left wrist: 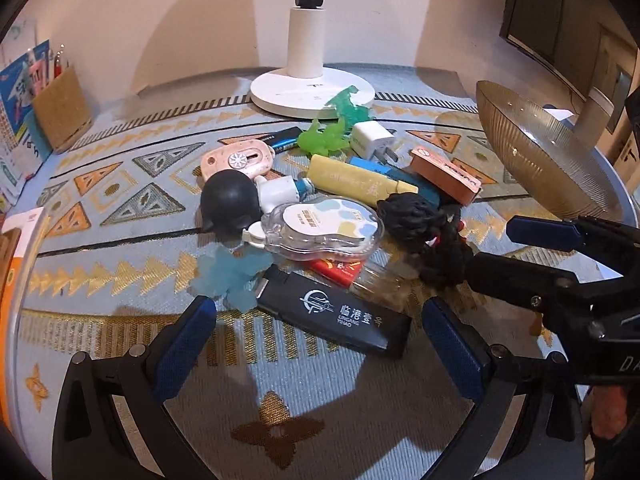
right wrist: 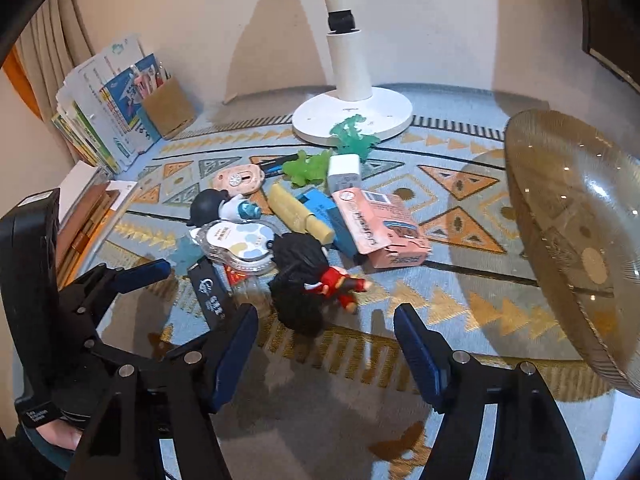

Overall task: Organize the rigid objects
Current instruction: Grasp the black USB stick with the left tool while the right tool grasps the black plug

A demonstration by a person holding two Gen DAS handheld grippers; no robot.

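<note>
1. My right gripper stands part-open with nothing between its pads; no pad touches anything. My left gripper is spread wide and empty too, hovering over the near edge of the pile
2. The things to sort lie heaped in the middle of the patterned mat, in front of the white lamp base. The glass bowl sits off to the right, apart from the heap
3. Nearest my right gripper is the black-haired figurine, just ahead and slightly left of my fingers. It lies on its side, its red-clad limbs pointing right, so its long axis runs roughly across my jaws
4. The black lighter lies just beyond my left gripper, slanting from upper left to lower right, between its two fingers in line
5. In the way, I judge: the clear tape dispenser and the pink box press close around the figurine; the lighter is just beside its hair
</note>
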